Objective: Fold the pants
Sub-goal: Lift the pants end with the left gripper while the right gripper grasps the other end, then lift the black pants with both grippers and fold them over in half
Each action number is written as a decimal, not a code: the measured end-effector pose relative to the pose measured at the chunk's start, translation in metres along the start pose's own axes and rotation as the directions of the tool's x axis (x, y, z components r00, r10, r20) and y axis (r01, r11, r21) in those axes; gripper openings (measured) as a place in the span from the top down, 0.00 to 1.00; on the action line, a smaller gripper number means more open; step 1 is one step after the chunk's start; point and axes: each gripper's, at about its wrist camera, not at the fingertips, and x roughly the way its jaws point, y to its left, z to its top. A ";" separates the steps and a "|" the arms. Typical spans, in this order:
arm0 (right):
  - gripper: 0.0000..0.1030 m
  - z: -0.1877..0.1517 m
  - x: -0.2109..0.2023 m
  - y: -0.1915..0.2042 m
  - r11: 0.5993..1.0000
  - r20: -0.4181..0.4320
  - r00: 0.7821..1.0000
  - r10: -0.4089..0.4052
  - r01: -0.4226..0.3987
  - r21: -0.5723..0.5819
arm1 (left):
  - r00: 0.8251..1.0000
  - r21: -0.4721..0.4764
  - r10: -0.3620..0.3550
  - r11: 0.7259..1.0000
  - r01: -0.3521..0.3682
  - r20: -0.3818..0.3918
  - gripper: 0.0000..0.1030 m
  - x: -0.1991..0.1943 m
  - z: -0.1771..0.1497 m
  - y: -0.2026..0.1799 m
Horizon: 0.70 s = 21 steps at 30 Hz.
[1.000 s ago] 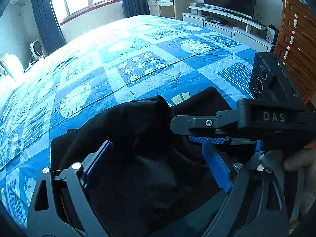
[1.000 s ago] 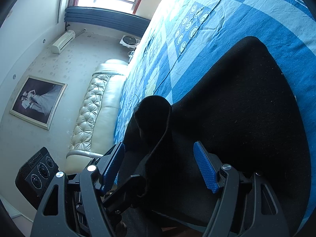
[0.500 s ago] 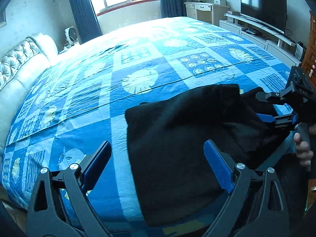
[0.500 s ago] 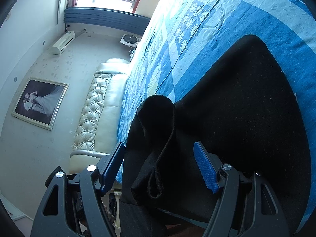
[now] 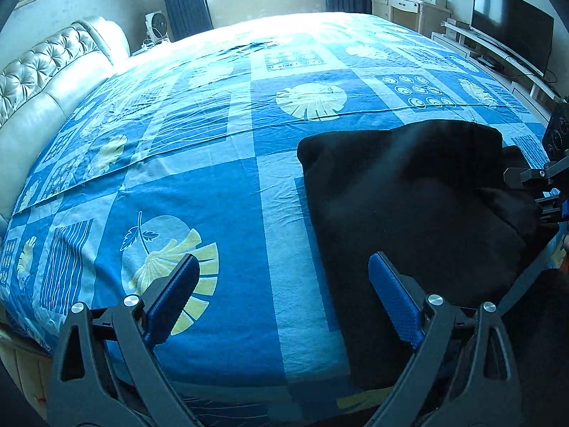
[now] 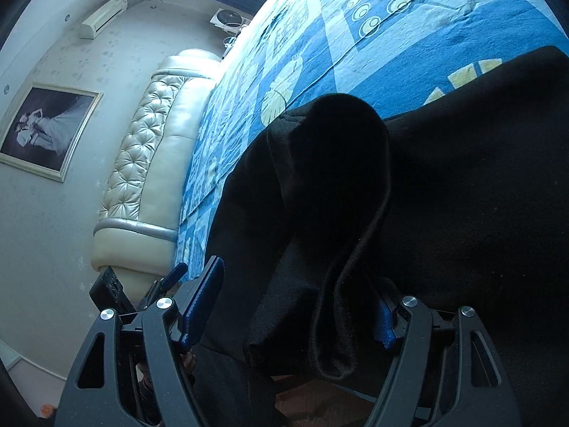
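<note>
Lying on the bed (image 5: 220, 185), black pants (image 5: 409, 206) fill the three o'clock side; left gripper (image 5: 281, 295) jaws wide, right gripper (image 6: 295, 306) jaws wide around a fold.

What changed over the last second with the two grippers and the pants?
The left gripper has pulled back and swung left off the black pants, open and empty, now mostly over the blue bedsheet. The right gripper stays open around a raised fold of the pants, which remain heaped near the bed's edge.
</note>
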 end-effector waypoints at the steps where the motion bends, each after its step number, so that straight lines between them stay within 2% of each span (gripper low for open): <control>1: 0.46 -0.001 0.005 0.005 0.999 -0.011 0.999 -0.036 0.036 -0.024 | 1.000 0.000 0.003 1.000 -0.003 0.001 0.07 0.000 0.000 0.001; 3: 0.69 -0.004 0.012 0.008 0.996 -0.021 0.996 -0.081 0.080 -0.047 | 1.000 -0.010 0.006 1.000 -0.006 0.002 0.07 0.001 0.001 0.004; 5: 0.82 -0.006 0.010 0.010 0.996 0.002 0.997 -0.078 0.078 -0.046 | 1.000 -0.021 0.004 1.000 -0.004 -0.002 0.07 0.001 0.001 0.008; 6: 0.84 -0.006 0.005 0.012 0.997 0.025 0.997 -0.069 0.070 -0.045 | 1.000 -0.026 0.004 1.000 -0.004 -0.003 0.07 0.001 0.001 0.010; 10: 0.87 0.001 -0.033 0.031 0.996 0.131 0.991 -0.020 0.031 -0.081 | 1.000 -0.050 0.002 0.999 -0.002 -0.005 0.07 0.001 0.002 0.018; 15: 0.88 0.004 -0.093 0.046 0.990 0.253 0.968 0.000 0.035 -0.134 | 1.000 -0.066 -0.023 0.998 0.023 -0.007 0.07 0.000 0.004 0.019; 17: 0.88 0.005 -0.109 0.037 0.990 0.284 0.958 -0.037 0.075 -0.123 | 0.999 -0.070 -0.044 0.997 0.043 -0.012 0.07 0.001 0.005 0.017; 21: 0.88 0.003 -0.121 -0.007 0.991 0.306 0.944 -0.122 0.133 -0.017 | 0.997 -0.066 -0.077 0.995 0.075 -0.019 0.07 0.003 0.006 0.007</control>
